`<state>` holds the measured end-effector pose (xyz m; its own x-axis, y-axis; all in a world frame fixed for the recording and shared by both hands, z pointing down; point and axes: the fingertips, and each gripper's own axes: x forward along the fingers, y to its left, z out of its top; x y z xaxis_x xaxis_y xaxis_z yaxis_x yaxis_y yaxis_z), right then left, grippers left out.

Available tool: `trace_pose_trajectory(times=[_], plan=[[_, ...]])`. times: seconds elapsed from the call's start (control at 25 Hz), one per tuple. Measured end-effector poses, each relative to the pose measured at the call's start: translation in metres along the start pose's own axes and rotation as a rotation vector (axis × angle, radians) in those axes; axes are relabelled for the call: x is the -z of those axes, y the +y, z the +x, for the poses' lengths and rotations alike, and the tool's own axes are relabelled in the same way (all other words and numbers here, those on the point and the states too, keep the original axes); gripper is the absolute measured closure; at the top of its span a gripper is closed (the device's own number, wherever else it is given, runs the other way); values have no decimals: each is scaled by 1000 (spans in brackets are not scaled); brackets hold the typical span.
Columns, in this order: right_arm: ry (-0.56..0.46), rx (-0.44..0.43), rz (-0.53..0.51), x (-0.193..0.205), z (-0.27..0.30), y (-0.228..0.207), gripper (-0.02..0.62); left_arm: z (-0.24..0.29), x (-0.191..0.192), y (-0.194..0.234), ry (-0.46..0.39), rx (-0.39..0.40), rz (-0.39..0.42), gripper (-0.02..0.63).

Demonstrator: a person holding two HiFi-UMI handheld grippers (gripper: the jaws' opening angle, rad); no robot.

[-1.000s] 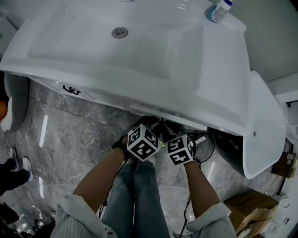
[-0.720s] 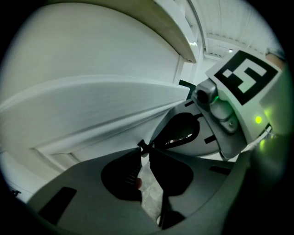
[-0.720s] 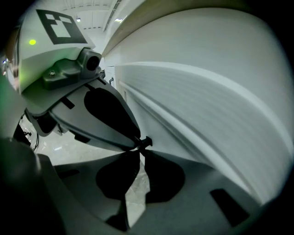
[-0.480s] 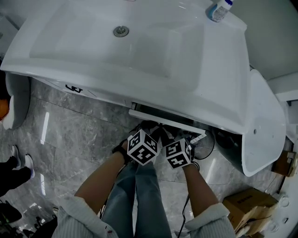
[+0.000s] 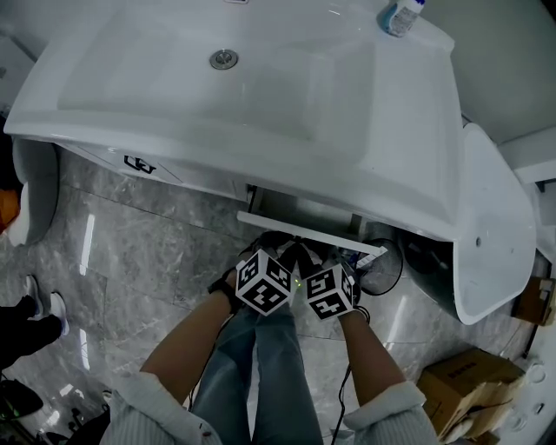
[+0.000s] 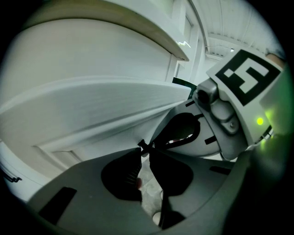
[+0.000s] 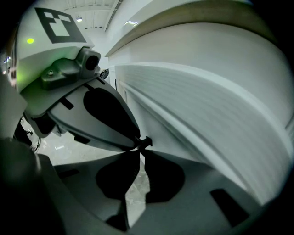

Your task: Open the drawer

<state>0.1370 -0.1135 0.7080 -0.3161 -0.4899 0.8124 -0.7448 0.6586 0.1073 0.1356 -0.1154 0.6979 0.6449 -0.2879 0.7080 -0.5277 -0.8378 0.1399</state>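
The drawer [image 5: 306, 235] sits under the white sink [image 5: 408, 165], right of centre, and is pulled partly out. Its front panel stands clear of the cabinet face, with a dark gap behind it.

Left gripper [image 6: 146, 148]: fingers pressed together, tips meeting at the lower edge of the drawer front. Nothing shows between them.

Right gripper [image 7: 141, 145]: fingers pressed together, tips at the same lower edge. Nothing shows between them.

The two grippers are side by side, their finger tips just beside each other below the panel. In the head view both marker cubes are near the drawer, over the marble floor [image 5: 130, 252].

A bottle [image 5: 398, 16] stands on the far right corner of the sink. A cardboard box [image 5: 460, 382] lies on the floor to the right.
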Motion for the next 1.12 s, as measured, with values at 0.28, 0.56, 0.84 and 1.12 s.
trace_pose_trajectory(times=[0.28,0.56,0.84,1.12], plan=[[2,5,10,4,-4,9,558,-5,7,-7,4,0,1,554],[4,7,16,10,-7,19,558,-9,15,-14,2,-1,-3,554],[9,12,26,17,-10,31,558,-13,26,-23,5,0,-9,555],[8,20,38,22,-11,37,558,-15,32,-28,8,-4,-10,555]])
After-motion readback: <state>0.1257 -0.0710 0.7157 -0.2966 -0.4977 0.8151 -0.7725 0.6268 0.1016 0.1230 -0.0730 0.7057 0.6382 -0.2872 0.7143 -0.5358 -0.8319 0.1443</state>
